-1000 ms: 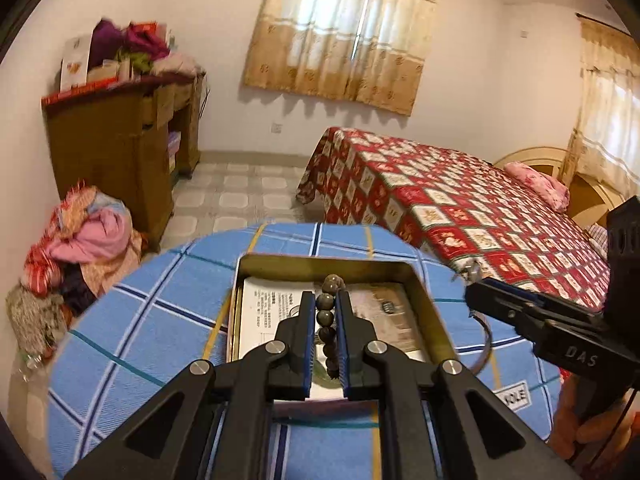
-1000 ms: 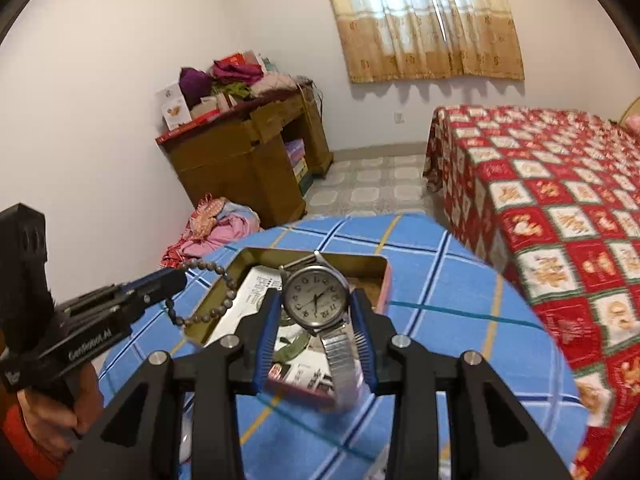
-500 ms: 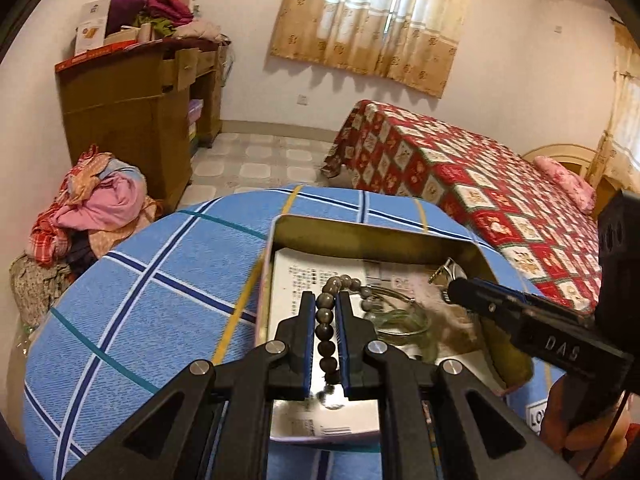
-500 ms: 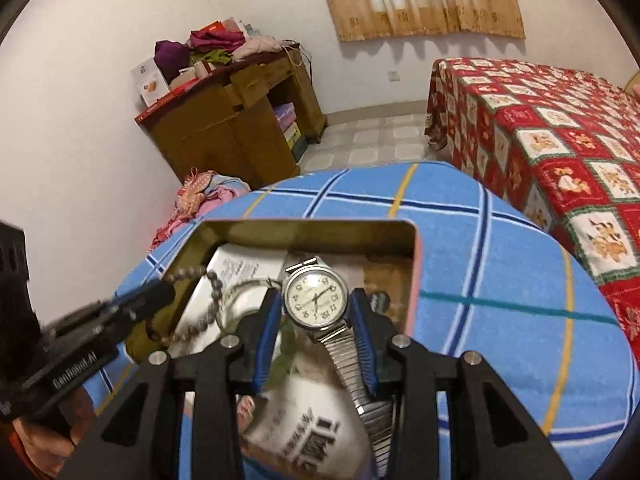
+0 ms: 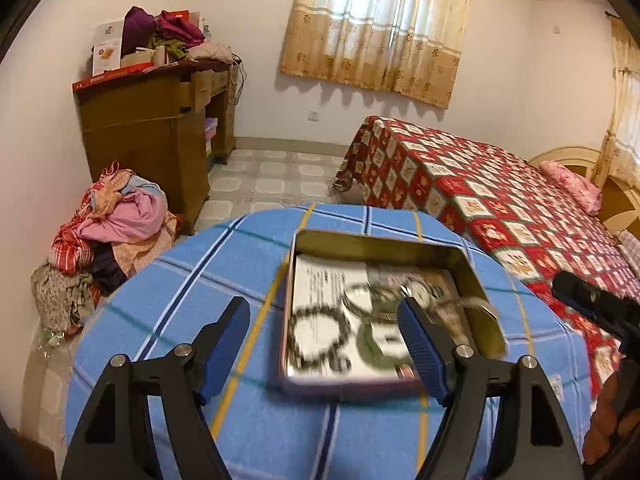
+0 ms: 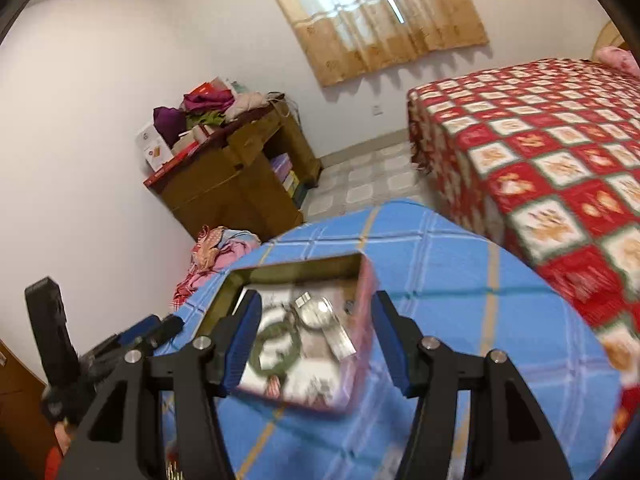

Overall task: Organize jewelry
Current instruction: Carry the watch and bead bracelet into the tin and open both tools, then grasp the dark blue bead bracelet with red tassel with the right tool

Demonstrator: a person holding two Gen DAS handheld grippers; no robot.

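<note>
Fingers of both grippers, left [image 5: 324, 336] and right [image 6: 316, 338], spread apart above the tin [image 5: 476, 276]; blurred bead bracelet [image 5: 318, 336] seemingly inside.

**Bedroom scene, cluttered and sunlit**

Wooden desk [image 5: 160, 128] against white wall, piled high with clothes and boxes [image 5: 156, 40]. Heap of laundry [image 5: 108, 232] on tiled floor [image 5: 276, 176] just beside it. Tan curtains [image 5: 384, 24] drawn across bright window. Bed [image 5: 500, 200] under red patchwork cover, pink pillow [image 5: 572, 184] at far end. Blue checked tablecloth [image 5: 200, 280] in foreground.
</note>
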